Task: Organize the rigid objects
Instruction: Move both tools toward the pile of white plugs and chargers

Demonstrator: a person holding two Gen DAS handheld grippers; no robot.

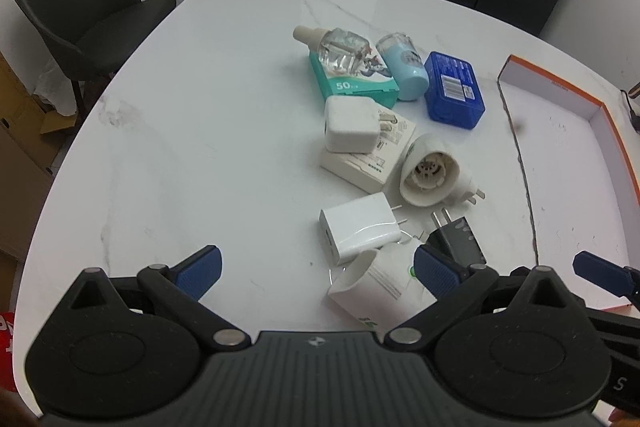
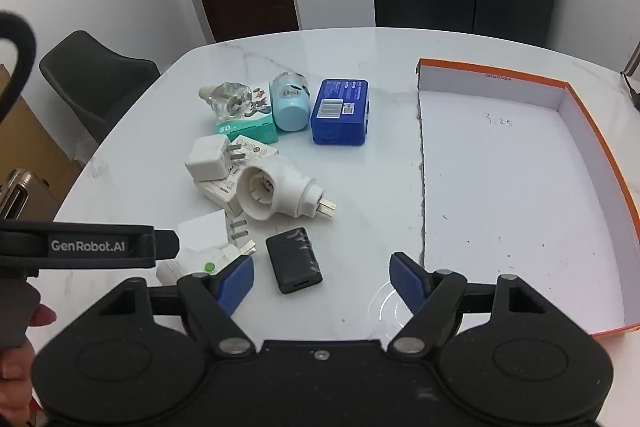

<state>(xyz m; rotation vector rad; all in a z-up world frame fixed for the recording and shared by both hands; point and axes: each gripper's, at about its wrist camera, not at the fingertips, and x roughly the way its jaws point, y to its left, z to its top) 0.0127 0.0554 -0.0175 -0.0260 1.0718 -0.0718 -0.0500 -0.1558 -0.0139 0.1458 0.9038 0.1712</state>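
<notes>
Plugs and small boxes heaped mid-worktop, orange box lid (image 2: 520,187) to their right.

Black charger (image 2: 294,259) lies nearest the right gripper (image 2: 322,277); left gripper (image 1: 318,273) hovers above white chargers (image 1: 358,229). Both jaws spread wide, holding nothing.
</notes>
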